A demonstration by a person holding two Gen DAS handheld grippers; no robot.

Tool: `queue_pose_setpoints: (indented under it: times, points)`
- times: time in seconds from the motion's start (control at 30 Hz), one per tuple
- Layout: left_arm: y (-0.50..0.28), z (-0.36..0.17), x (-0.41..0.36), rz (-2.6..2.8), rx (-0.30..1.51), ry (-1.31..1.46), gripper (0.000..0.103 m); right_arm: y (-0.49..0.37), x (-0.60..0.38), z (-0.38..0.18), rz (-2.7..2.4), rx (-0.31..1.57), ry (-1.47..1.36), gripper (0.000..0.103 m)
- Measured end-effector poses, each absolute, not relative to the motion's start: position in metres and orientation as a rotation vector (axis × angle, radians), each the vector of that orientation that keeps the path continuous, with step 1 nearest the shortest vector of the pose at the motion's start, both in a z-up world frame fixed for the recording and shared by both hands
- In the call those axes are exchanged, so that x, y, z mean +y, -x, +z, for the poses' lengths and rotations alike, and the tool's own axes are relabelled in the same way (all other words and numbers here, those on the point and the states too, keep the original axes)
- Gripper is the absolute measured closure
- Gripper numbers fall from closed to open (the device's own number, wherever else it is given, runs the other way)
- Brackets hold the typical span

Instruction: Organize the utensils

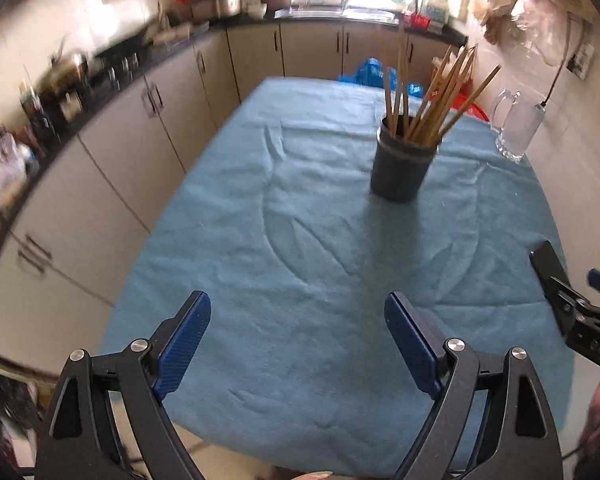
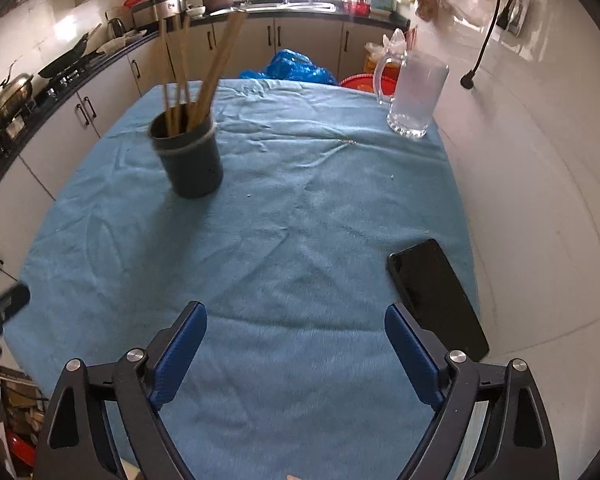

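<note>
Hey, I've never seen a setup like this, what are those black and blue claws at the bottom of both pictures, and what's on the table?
Each claw is a hand-held grasping tool with a camera looking along its two fingers. One picture comes from the left tool, the other from the right tool. Both are open and hold nothing. They hang over a table under a blue cloth. On it stand a dark cup full of wooden chopsticks and a clear glass mug. A black phone lies near the right tool. Kitchen cabinets run behind.
</note>
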State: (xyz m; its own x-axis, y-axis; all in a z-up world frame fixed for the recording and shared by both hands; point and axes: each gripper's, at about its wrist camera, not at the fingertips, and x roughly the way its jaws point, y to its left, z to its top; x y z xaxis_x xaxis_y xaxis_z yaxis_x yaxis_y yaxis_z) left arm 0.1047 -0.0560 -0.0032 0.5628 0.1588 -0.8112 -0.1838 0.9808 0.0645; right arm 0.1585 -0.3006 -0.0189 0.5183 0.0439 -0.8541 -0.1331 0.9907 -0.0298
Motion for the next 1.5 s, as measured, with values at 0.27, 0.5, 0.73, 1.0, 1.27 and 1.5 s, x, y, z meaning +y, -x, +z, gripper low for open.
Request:
queue_pose_setpoints:
  times: [0.27, 0.5, 0.73, 1.0, 1.27, 1.5]
  points:
    - [-0.095, 0.025, -0.046, 0.169, 0.897, -0.136, 0.014, -0.118, -0.263, 0.028, 0.092, 0.884, 0.104, 0.006]
    - [-0.079, 0.036, -0.027, 0.131, 0.822, -0.185, 0.014, -0.100, -0.244, 0.039, 0.020, 0.881, 0.085, 0.006]
    - [-0.081, 0.042, -0.010, 0.064, 0.792, -0.155, 0.014, -0.087, -0.233, 0.052, -0.029, 0.857, 0.061, 0.006]
    - [-0.082, 0.038, 0.001, 0.040, 0.794, -0.144, 0.014, -0.084, -0.216, 0.054, -0.043, 0.870, 0.080, 0.006]
    - [-0.083, 0.035, 0.009, 0.037, 0.795, -0.128, 0.014, -0.083, -0.204, 0.052, -0.038, 0.881, 0.105, 0.006]
    - [-0.081, 0.034, 0.011, 0.033, 0.795, -0.119, 0.014, -0.080, -0.201, 0.051, -0.039, 0.889, 0.108, 0.006]
